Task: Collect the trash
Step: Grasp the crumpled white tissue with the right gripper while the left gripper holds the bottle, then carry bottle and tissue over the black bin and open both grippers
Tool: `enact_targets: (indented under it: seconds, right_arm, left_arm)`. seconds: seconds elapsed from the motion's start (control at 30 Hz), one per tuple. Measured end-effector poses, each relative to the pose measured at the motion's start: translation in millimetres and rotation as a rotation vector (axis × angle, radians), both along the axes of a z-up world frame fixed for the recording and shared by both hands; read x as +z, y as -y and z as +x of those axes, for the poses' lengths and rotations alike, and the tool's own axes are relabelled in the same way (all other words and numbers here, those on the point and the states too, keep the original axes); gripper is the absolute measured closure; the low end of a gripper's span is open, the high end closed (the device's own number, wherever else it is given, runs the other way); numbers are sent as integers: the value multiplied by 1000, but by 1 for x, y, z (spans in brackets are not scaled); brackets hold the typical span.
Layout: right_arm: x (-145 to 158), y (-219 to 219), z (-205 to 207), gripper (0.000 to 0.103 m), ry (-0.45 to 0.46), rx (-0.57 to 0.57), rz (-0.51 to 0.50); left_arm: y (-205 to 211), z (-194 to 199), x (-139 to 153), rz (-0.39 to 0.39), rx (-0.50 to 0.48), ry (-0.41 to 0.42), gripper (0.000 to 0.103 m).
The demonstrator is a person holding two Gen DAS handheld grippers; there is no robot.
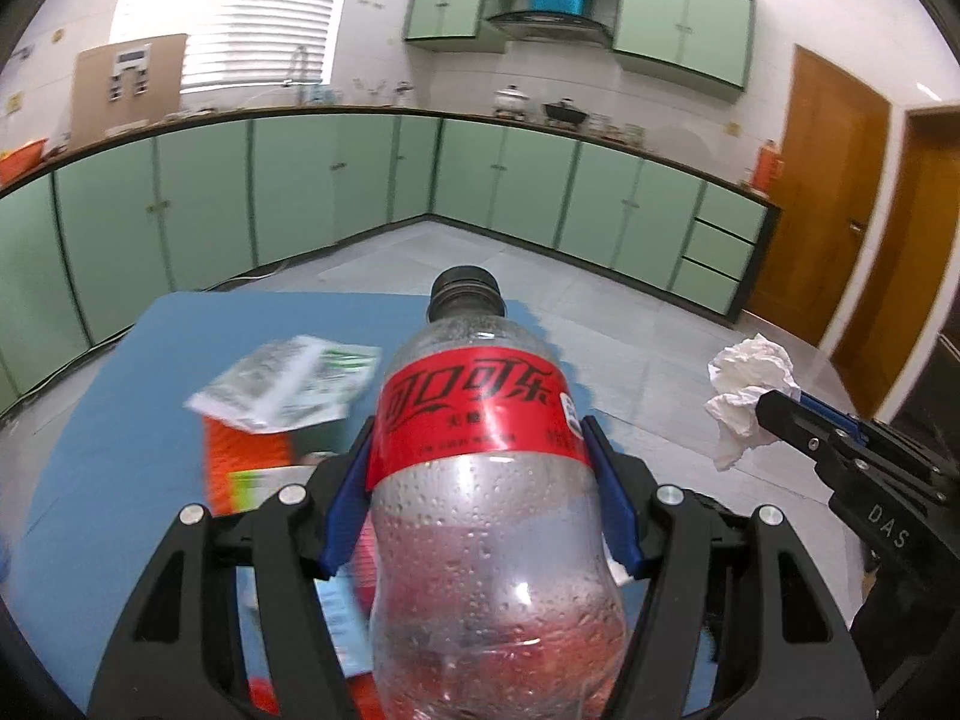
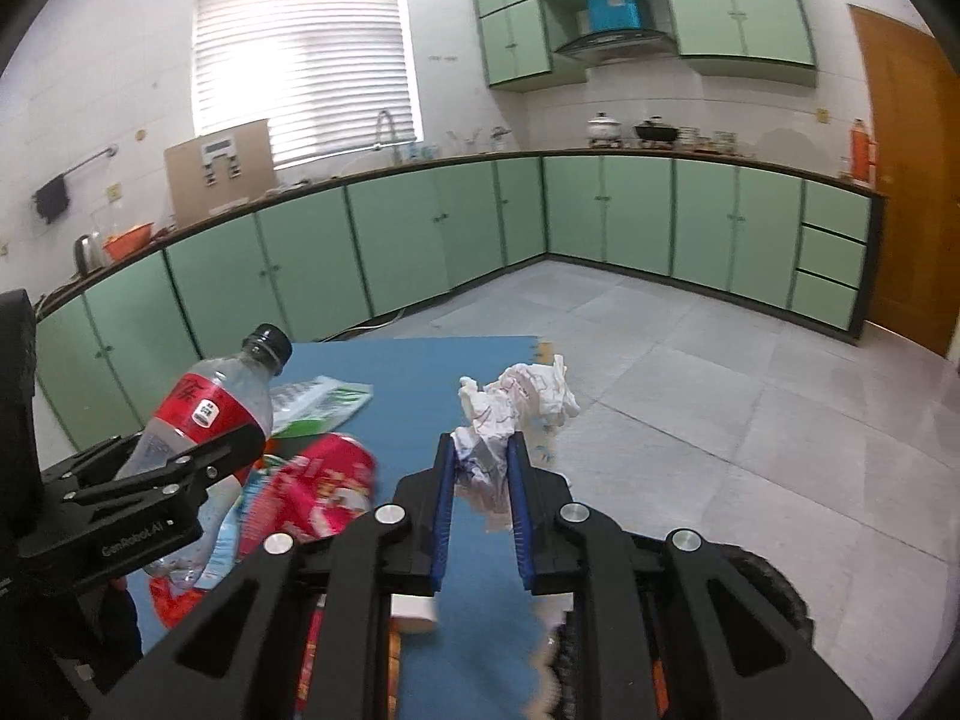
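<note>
My left gripper (image 1: 480,450) is shut on a clear plastic cola bottle (image 1: 486,480) with a red label and a black cap, held above the blue mat (image 1: 120,420). In the right wrist view the same bottle (image 2: 210,414) shows at the left in the left gripper (image 2: 198,456). My right gripper (image 2: 483,450) is shut on a crumpled white tissue (image 2: 510,408), which sticks out past the blue pads. From the left wrist view the tissue (image 1: 750,384) and right gripper (image 1: 774,405) hang at the right, over the floor.
Several wrappers lie on the mat: a white and green packet (image 1: 282,384), an orange pack (image 1: 246,468), a red wrapper (image 2: 324,492). Green cabinets (image 2: 420,228) line the walls beyond a grey tiled floor (image 2: 720,408). A wooden door (image 1: 828,210) stands at the right.
</note>
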State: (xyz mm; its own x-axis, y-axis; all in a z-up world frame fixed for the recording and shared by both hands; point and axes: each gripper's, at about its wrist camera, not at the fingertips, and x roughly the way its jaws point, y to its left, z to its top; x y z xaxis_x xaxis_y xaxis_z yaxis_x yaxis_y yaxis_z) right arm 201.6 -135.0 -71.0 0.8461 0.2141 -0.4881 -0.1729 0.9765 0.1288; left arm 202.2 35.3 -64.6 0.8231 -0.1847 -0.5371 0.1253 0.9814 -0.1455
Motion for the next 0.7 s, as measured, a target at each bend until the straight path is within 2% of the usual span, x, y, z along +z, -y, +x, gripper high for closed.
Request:
enact_targets:
  seconds: [0.33, 0.7]
  right_arm:
    - [-12, 83, -18, 86, -32, -174, -25]
    - [-52, 158, -22, 86, -113, -305, -26]
  left_arm:
    - [101, 8, -16, -12, -176, -13, 41]
    - [189, 23, -60, -12, -303, -56, 41]
